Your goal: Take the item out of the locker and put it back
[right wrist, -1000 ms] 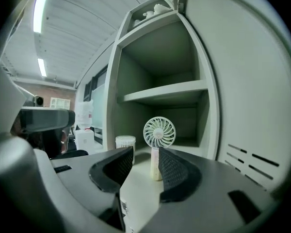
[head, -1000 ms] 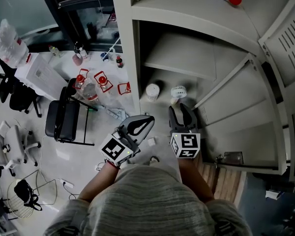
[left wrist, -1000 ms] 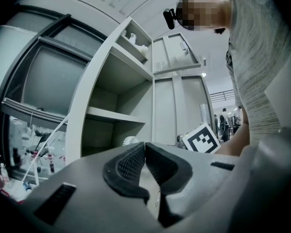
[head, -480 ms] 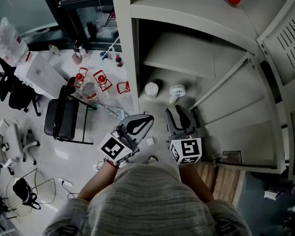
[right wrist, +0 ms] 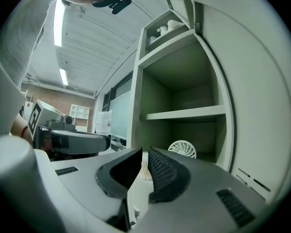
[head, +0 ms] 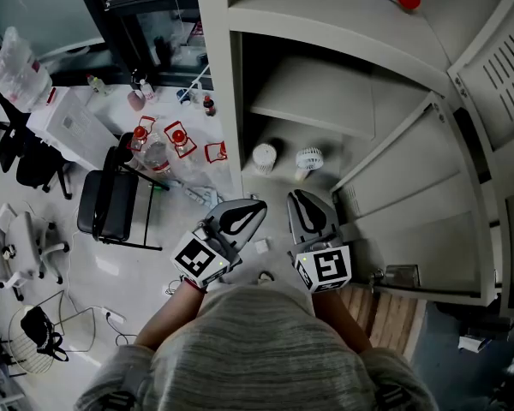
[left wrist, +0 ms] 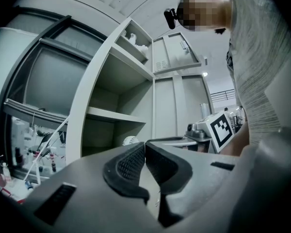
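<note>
**Lower locker bay open at the front, two things at its back**

The locker (head: 216,75) stands open toward the person. The mouth of its lower compartment is free between the left wall and the swung-out door (head: 420,221) on the right. The shelf (head: 325,101) above limits the room overhead. Toward the back, a small fan (head: 310,159) and a white round thing (head: 265,157) stand side by side, apart, with bare floor in front of them. Left of the locker, a black chair (head: 110,208) and red-capped bottles (head: 178,139) crowd the floor.
</note>
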{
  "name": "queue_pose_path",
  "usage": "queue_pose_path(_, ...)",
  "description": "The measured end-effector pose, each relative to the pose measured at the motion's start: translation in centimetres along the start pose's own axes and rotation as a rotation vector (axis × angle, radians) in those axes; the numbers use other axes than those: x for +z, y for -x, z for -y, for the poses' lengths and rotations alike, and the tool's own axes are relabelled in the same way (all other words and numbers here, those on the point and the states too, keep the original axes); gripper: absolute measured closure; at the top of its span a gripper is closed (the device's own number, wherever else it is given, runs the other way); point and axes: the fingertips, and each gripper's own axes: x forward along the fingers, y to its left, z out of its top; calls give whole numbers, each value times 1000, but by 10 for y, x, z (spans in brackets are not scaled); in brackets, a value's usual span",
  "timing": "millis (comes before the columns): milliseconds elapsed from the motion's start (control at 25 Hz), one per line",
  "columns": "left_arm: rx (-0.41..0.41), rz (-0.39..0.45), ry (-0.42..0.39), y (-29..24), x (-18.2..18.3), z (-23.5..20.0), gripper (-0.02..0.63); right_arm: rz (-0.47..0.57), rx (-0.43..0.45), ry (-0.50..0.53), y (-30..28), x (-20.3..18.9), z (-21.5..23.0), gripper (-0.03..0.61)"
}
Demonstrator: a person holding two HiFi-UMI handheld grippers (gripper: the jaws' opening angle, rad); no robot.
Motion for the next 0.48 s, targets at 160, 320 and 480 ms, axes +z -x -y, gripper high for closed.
queue_pose_path(160,3,-14,-1,1,-3,1,604,8,12,8,1,3,-3,538)
queue_pose_path(320,12,23,0,-1,4,1,604,26,15,33,3,7,-5,550)
queue_pose_path(480,12,5,10,2,0,1,604,12,20,38,4,5,-7,555)
